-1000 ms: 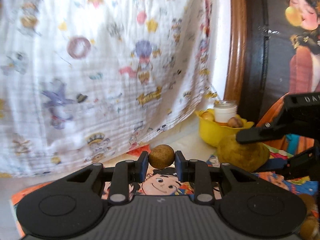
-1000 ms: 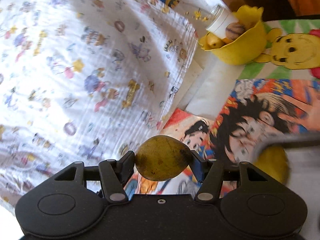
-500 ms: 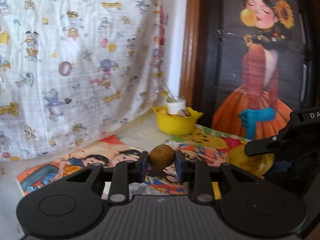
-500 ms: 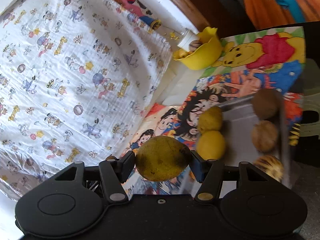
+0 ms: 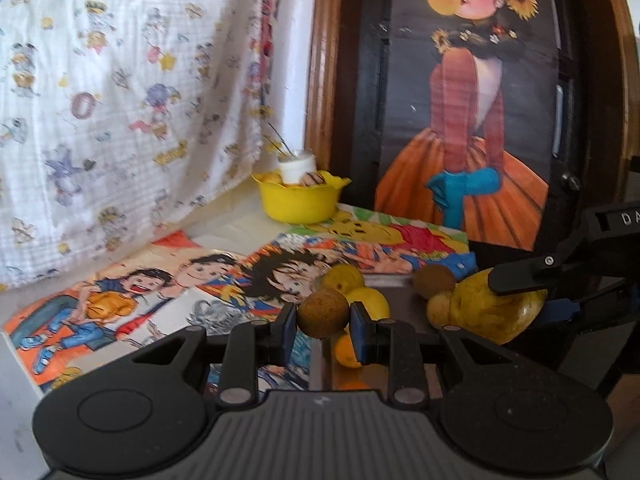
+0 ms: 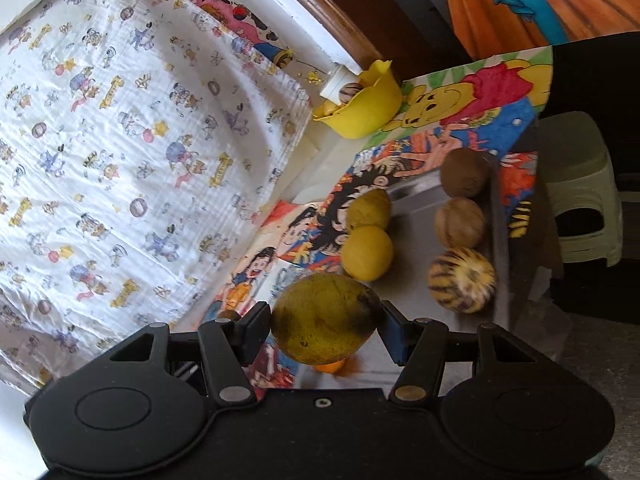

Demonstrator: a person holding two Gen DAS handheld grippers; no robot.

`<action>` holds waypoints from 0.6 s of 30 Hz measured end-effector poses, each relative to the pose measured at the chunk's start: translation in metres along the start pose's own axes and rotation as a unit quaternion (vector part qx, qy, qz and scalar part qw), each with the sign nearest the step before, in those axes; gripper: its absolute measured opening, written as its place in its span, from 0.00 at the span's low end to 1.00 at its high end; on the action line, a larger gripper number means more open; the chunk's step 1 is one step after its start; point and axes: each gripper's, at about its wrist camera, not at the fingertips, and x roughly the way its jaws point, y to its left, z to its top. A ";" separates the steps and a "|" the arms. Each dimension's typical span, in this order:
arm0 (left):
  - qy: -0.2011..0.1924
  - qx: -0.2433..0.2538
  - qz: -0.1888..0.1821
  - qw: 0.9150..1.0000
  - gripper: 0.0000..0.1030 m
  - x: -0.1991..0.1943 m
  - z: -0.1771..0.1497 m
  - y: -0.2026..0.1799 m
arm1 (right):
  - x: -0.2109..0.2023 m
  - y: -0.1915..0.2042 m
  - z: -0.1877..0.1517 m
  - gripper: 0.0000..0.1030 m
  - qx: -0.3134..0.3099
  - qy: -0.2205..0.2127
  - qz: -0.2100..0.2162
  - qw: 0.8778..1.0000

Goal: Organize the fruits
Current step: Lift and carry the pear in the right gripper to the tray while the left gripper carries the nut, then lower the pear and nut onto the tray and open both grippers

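Note:
My left gripper (image 5: 323,322) is shut on a small round brown fruit (image 5: 323,312) and holds it above the near left edge of a metal tray (image 5: 400,300). My right gripper (image 6: 325,326) is shut on a large yellow-green mango (image 6: 325,316), which also shows at the right of the left wrist view (image 5: 496,308). The tray (image 6: 416,248) holds two yellow lemons (image 6: 367,252), brown round fruits (image 6: 464,178) and a striped melon (image 6: 461,280). An orange fruit (image 6: 330,367) lies under the mango.
A yellow bowl (image 5: 298,200) with a white jar and small fruits stands at the back by the wall. Cartoon posters (image 5: 160,292) cover the table. A patterned white cloth (image 5: 120,100) hangs at the left. A green plastic stool (image 6: 580,200) stands right of the table.
Both grippers have pulled back and away from the yellow bowl, each still holding its fruit. The tray with its fruits has come into view below them.

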 end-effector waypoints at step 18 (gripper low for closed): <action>0.068 0.003 -0.096 0.993 0.30 0.036 -0.014 -0.003 | -0.008 -0.022 -0.030 0.58 -0.053 0.004 -0.060 0.997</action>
